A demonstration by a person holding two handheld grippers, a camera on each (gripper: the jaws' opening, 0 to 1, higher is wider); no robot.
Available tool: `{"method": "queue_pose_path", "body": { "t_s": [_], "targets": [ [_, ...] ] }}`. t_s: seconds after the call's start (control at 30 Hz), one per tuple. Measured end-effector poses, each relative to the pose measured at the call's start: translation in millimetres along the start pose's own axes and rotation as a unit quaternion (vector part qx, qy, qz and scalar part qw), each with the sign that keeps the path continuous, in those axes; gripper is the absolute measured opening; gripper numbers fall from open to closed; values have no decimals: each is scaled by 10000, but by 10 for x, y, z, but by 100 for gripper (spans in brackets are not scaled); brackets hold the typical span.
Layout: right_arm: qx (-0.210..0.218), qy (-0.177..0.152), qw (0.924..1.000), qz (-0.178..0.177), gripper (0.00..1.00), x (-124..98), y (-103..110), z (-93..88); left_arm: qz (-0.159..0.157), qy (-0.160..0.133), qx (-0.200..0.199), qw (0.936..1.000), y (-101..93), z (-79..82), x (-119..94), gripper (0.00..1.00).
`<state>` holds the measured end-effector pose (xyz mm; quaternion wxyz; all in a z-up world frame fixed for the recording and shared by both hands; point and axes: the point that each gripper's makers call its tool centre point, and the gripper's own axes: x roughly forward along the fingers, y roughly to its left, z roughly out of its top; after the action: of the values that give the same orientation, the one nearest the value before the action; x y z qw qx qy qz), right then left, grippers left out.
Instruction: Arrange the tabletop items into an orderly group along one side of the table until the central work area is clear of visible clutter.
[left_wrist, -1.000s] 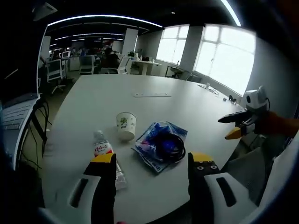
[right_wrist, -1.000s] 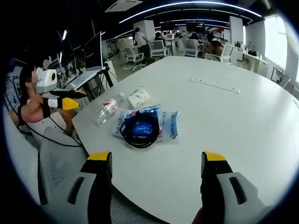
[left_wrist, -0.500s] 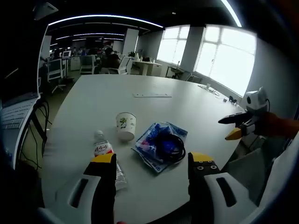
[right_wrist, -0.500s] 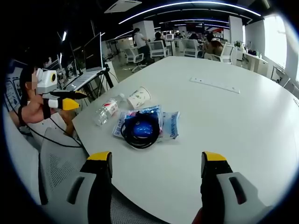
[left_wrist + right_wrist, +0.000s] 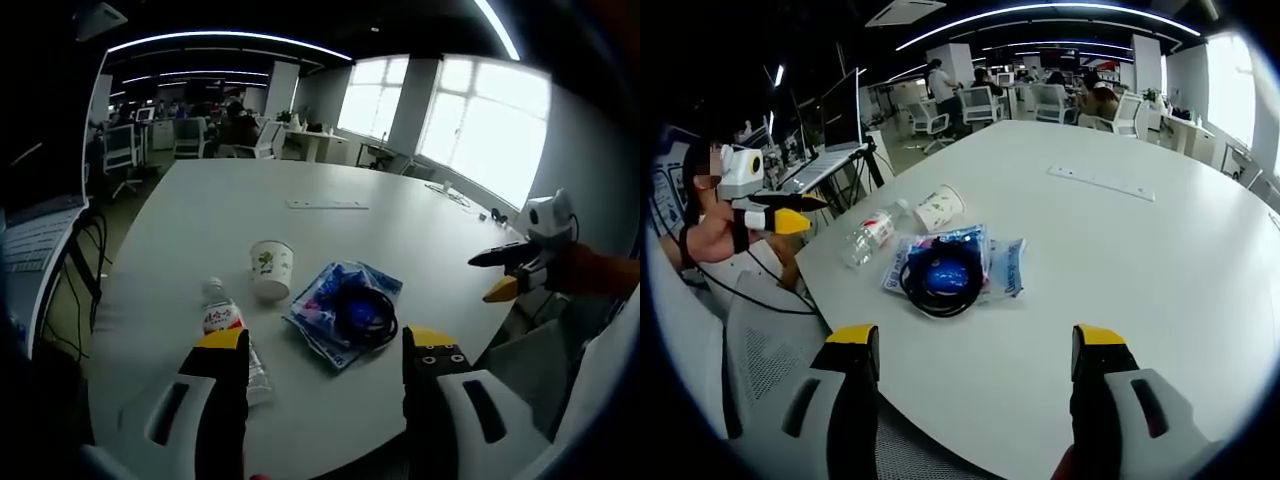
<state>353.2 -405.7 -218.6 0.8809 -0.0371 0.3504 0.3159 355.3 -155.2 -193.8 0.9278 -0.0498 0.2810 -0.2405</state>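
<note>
Here, the lines run from the clutter outward.

Paper cup [image 5: 270,268]: upright near the worktop's near edge, just beside the bottle and the packet. Light and crushable; I judge a gentle pinch on the rim or wall suits it.

Bottle [image 5: 226,330]: clear plastic with a red label, lying on its side, partly behind the left tongs' jaw in the left gripper view. Likely to roll; take it across the body.

Blue packet [image 5: 1002,268]: flat, soft and probably slippery film; an edge grip seems best.

Black cable coil [image 5: 942,277]: resting on the packet, limp, so it may slide off if the packet is lifted first.

Left tongs [image 5: 322,348]: jaws apart, holding nothing, hovering short of the items.

Right tongs [image 5: 976,346]: jaws apart, holding nothing, above bare worktop [image 5: 1160,260].

Flat strip [image 5: 1101,182]: lies well apart from the group; what it is cannot be told.

Hidden: the bottle's base, and the packet's print is too blurred to read.
</note>
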Motion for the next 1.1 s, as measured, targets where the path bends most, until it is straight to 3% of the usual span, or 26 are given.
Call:
{"method": "queue_pose_path", "body": {
  "t_s": [1.1],
  "targets": [
    [53,17,10000,-4,78,-6,-7,-34,55,38,-88,9999,90,0,44,60]
  ]
}}
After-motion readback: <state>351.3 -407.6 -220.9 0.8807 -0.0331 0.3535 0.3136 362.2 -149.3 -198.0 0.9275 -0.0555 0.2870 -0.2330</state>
